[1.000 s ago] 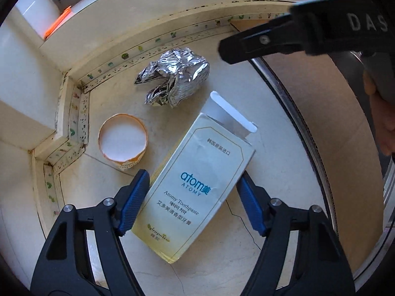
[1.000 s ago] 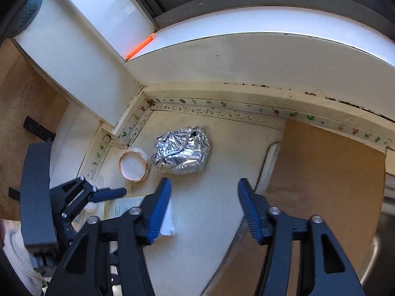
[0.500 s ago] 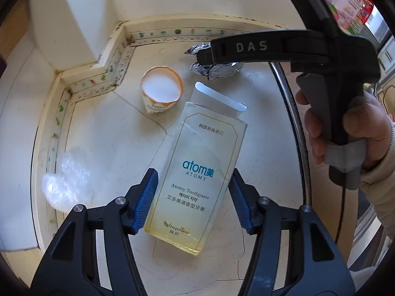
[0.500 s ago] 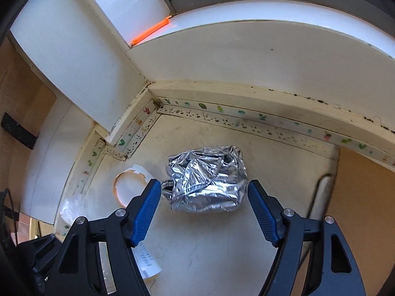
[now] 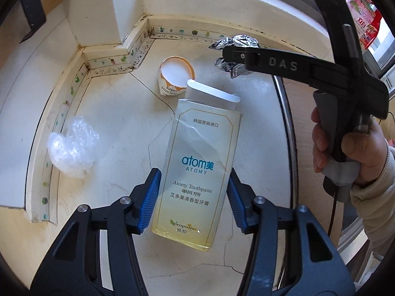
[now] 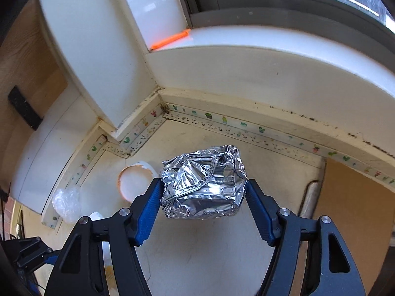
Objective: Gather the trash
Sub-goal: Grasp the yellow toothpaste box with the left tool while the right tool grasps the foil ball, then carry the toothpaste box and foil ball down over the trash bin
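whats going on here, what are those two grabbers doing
A person is clearing trash off a cream counter with a handheld gripper in each hand. The left gripper has its blue pads on both sides of a toothpaste box, and the right gripper is closed around a crumpled foil ball. A paper cup and a wad of clear plastic lie on the counter, not picked up yet.

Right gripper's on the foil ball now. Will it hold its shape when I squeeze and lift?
The foil ball looks loosely crumpled and hollow, so it will probably crush inward, and is likely very light. The right gripper's fingers flank it; its creased surface should resist slipping.
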`<state>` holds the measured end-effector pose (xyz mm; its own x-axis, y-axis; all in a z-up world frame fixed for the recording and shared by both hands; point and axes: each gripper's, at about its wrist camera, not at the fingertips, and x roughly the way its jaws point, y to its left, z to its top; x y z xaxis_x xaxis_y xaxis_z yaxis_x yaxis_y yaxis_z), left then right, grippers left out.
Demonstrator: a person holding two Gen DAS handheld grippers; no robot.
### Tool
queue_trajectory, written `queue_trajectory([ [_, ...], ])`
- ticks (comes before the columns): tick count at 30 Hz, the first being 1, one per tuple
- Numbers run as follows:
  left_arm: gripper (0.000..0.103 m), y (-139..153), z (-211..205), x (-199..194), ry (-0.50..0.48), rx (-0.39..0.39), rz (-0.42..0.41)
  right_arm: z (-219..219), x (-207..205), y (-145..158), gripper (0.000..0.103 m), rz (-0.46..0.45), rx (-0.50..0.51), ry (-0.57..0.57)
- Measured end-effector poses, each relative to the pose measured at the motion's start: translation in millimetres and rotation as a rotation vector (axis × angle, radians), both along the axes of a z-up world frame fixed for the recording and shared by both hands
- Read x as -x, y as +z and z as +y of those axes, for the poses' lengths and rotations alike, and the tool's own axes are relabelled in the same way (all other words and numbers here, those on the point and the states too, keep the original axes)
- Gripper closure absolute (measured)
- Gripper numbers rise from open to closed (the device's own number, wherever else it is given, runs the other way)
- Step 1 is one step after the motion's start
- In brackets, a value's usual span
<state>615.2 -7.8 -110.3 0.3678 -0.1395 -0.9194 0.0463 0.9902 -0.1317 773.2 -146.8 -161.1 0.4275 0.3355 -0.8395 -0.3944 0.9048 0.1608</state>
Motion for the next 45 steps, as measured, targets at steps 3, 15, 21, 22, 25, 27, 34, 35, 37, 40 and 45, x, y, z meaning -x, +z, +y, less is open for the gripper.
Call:
queue_trajectory([
  [3,0.054,9.5,-1.1,14.9,0.000,0.012,-0.018,-2.8,21.0,15.9,0.035,-0.024,0.001,0.009],
  [15,0.054,60.7,-0.6,127.5,-0.006,0.068,-0.096,-8.8,165.4,82.9,0.035,-0.073,-0.020,0.036],
  [21,0.054,77.4,3.9,204.4,-0.063,0.044,-0.139,-10.3,269.4,110.7,0.035,-0.116,0.007,0.010],
  [22,0.054,79.8,5.2,218.5,-0.072,0.044,-0.147,-10.5,287.2,114.5,0.035,-0.120,0.013,-0.004],
  [25,0.054,82.0,12.2,256.7,-0.091,0.066,-0.164,-9.8,339.6,124.1,0.035,-0.127,0.022,-0.046],
  [27,0.054,82.7,17.2,281.7,-0.109,0.095,-0.169,-8.7,376.5,127.4,0.035,-0.130,0.037,-0.072],
  [34,0.054,70.8,24.6,353.8,-0.184,0.145,-0.137,-10.5,496.2,129.6,0.035,-0.116,0.073,-0.150],
  [35,0.054,68.2,25.2,362.3,-0.194,0.148,-0.127,-11.6,510.9,128.2,0.035,-0.108,0.079,-0.156],
  [37,0.054,62.4,25.5,380.4,-0.207,0.159,-0.105,-14.3,539.1,123.4,0.036,-0.088,0.096,-0.165],
  [40,0.054,49.8,24.7,404.8,-0.212,0.173,-0.064,-21.0,574.1,111.8,0.036,-0.048,0.121,-0.172],
  [45,0.054,19.4,18.3,437.2,-0.196,0.166,0.008,-29.1,615.7,82.8,0.036,0.029,0.151,-0.157],
])
